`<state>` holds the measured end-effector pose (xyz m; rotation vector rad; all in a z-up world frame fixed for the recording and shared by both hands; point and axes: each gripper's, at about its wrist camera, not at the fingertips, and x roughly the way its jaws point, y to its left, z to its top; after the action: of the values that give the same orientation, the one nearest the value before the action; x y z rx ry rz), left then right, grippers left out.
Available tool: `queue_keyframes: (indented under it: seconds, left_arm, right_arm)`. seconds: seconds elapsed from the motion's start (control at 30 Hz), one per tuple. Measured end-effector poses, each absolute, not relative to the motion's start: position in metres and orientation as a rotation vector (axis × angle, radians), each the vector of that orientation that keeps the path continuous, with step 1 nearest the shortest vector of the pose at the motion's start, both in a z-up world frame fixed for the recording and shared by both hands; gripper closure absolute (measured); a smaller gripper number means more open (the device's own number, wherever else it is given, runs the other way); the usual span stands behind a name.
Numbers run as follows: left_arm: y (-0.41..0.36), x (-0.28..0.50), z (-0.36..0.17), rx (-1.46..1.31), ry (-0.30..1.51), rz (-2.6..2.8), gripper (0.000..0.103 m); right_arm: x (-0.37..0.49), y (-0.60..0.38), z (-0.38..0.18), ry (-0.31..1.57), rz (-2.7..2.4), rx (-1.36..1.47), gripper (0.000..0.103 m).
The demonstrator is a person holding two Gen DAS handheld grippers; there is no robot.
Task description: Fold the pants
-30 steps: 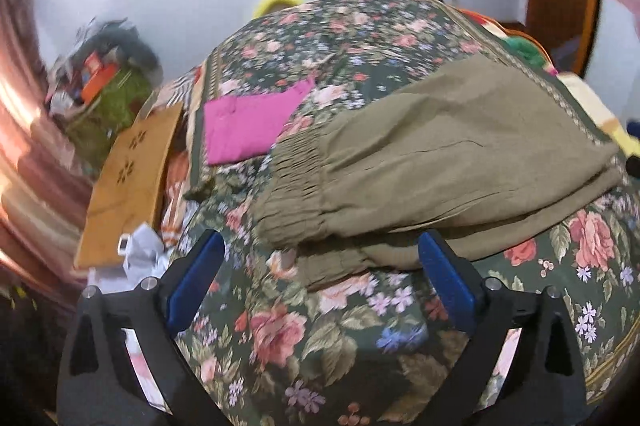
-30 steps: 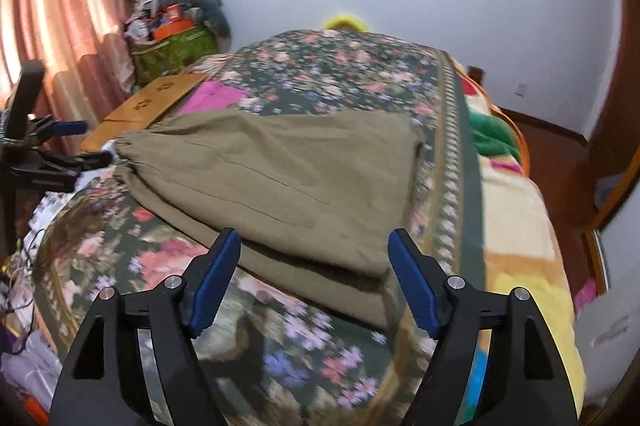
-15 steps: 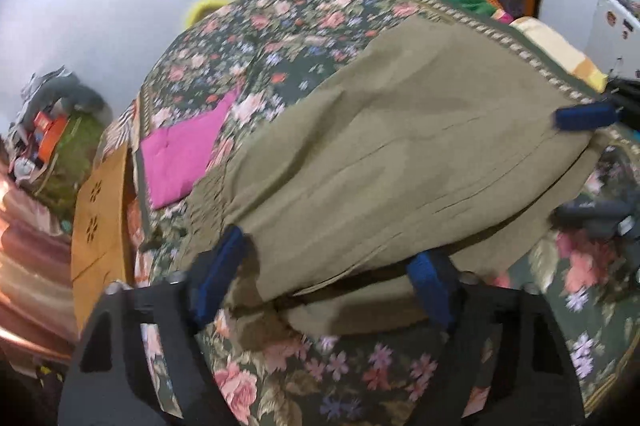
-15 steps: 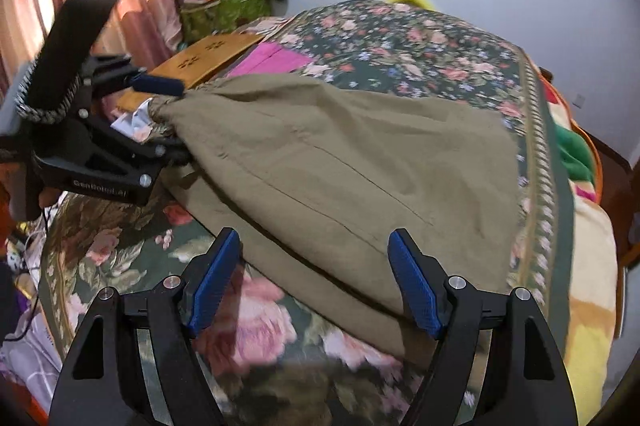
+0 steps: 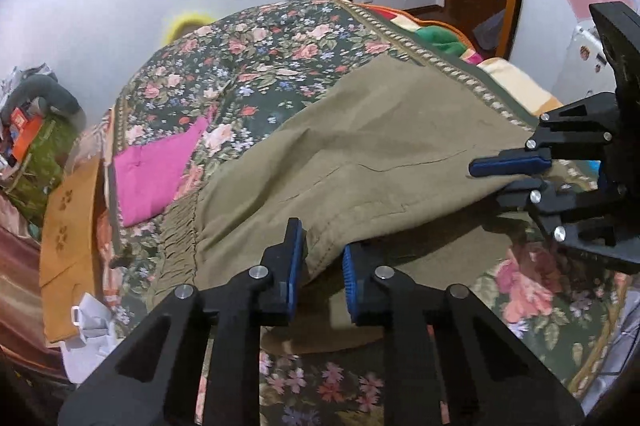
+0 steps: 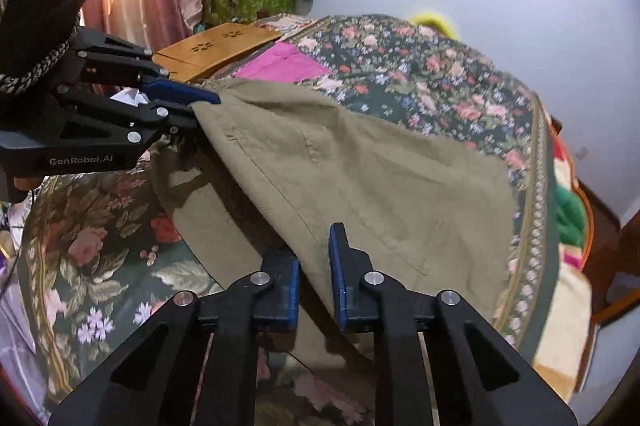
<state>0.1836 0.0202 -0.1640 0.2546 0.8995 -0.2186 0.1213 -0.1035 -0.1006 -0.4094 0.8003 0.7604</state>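
the olive-green cotton pants (image 5: 380, 146) lie across the bed with the dark floral bedspread (image 5: 256, 58), already doubled over, with the gathered elastic waistband (image 5: 182, 226) toward the left tongs' side. the left tongs (image 5: 322, 262) are closing, with the near edge of the top layer between the blue pads; in the right wrist view they pinch that layer at the waistband corner. the right tongs (image 6: 314, 280) are closing too, with the fabric edge at the leg end running between their pads. between the two grips the top layer is raised off the lower layer in a slack tent.

the main risk, as i judge it, is a thin bite: each pair seems to hold only the very hem, so a quick pull could slip the cloth out on one side and leave the fold skewed. it is hard to tell whether either pair has caught one layer or both; a mismatch would drag the lower layer along and bunch it. uneven travel of the two hands would twist the seam line. the bright pink folded cloth (image 5: 154, 178) lies just beside the waistband and could be swept or covered if the fold goes that way.
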Motion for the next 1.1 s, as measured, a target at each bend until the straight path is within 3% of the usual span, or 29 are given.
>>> queue_keyframes:
  seconds: [0.7,0.87,1.0,1.1]
  left_arm:
    - [0.011,0.148,-0.180,0.103,0.975,-0.274,0.083]
    - [0.025,0.141,-0.176,0.020,0.993,-0.280,0.077]
    - [0.042,0.132,-0.165,-0.022,0.967,-0.233,0.062]
    - [0.063,0.125,-0.155,-0.066,0.928,-0.186,0.057]
  right_arm:
    - [0.099,-0.135,-0.111,0.840,0.706,-0.388,0.090]
    - [0.096,-0.157,-0.114,0.868,0.645,-0.366,0.083]
    - [0.098,-0.184,-0.114,0.917,0.584,-0.299,0.074]
    - [0.095,-0.201,-0.111,0.936,0.552,-0.247,0.073]
